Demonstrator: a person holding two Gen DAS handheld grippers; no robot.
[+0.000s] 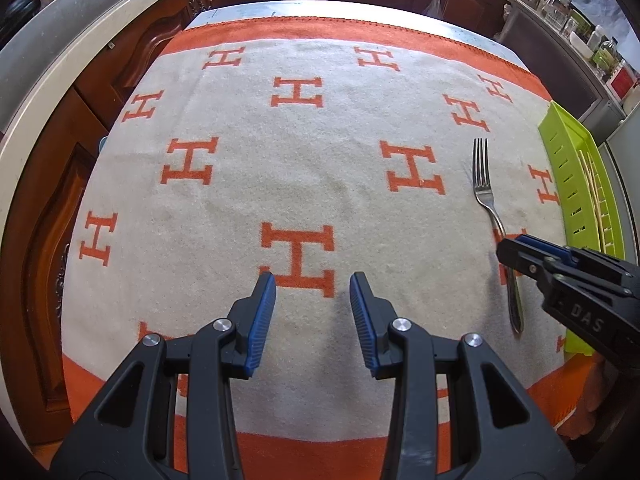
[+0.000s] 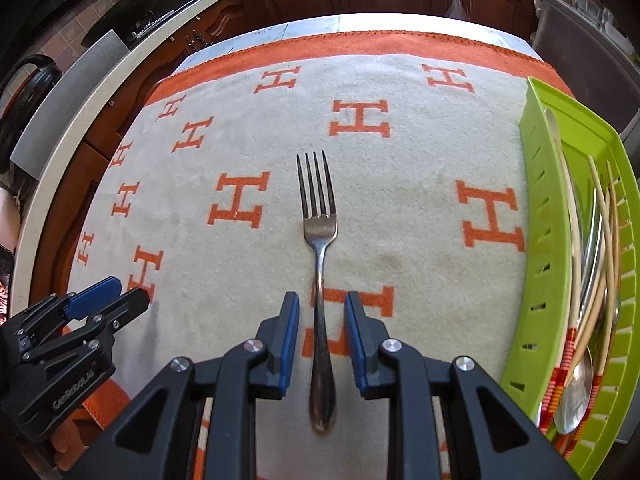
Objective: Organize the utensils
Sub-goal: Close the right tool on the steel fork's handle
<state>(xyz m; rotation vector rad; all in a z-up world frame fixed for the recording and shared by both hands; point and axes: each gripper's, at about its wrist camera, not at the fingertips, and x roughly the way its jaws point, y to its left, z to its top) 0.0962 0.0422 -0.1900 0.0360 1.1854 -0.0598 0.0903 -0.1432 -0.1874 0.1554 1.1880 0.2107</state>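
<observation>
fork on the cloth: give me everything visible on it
The fork is one piece of shiny silver metal with four tines, a narrow neck and a handle that widens to a rounded end. It lies flat on the orange-and-cream cloth, tines pointing away, left of the green tray and apart from it. The right tool straddles its handle with a gap on each side; only the cloth touches it.

Bright, even light – sharp centre; heavy fisheye bending, dark corners, perhaps blurred.

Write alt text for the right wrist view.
The right gripper straddles the handle of a metal fork lying on an orange-lettered blanket, jaws open. A green tray of utensils sits right.
</observation>
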